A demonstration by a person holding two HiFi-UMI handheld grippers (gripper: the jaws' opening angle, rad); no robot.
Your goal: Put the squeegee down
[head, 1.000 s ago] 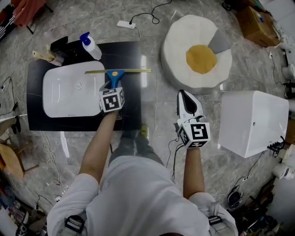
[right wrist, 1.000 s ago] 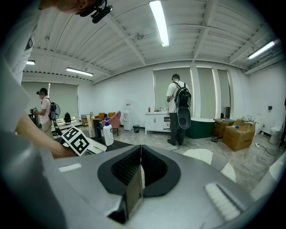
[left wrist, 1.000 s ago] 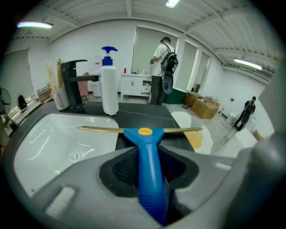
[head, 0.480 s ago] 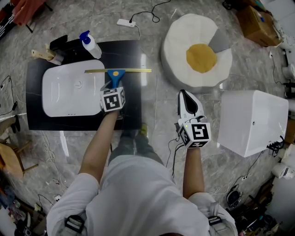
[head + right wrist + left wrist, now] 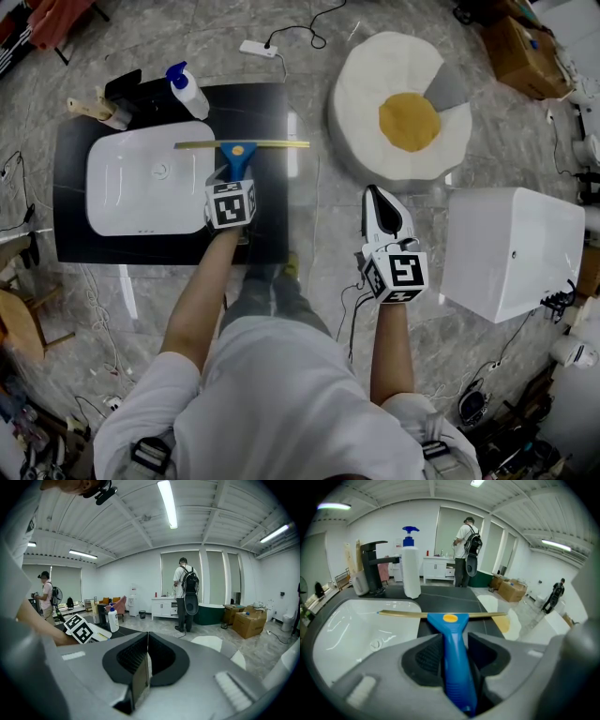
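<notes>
Next to nothing is shifting in the head view against the earlier frames: both hands are sitting in the same spots and the blade is lying on the same line. The one change is that the left gripper's [image 5: 232, 180] jaws have just been opening. Working left to right: the white basin [image 5: 131, 202] is sitting in the black table [image 5: 267, 220], with a spray bottle [image 5: 186, 92] standing behind it. The squeegee [image 5: 239, 150] is lying with its blade running left to right, one end over the basin's right edge and the other over bare black table. The blade seems to be resting there, though I cannot confirm contact. Its handle is running straight back toward the person, into the left gripper. In the left gripper view the handle is sitting between the jaws with a dark gap beside it, so I am reading the gripper as released, the pads no longer pressing. The squeegee is showing a blue plastic handle, ribbed low down, a yellow dot on the head and a thin yellowish blade bar. My judgement: drawing back along the handle's axis should clear it without dragging the blade. The right gripper [image 5: 376, 193] is hovering over the floor, well apart from the table, jaws clenched together on nothing.
</notes>
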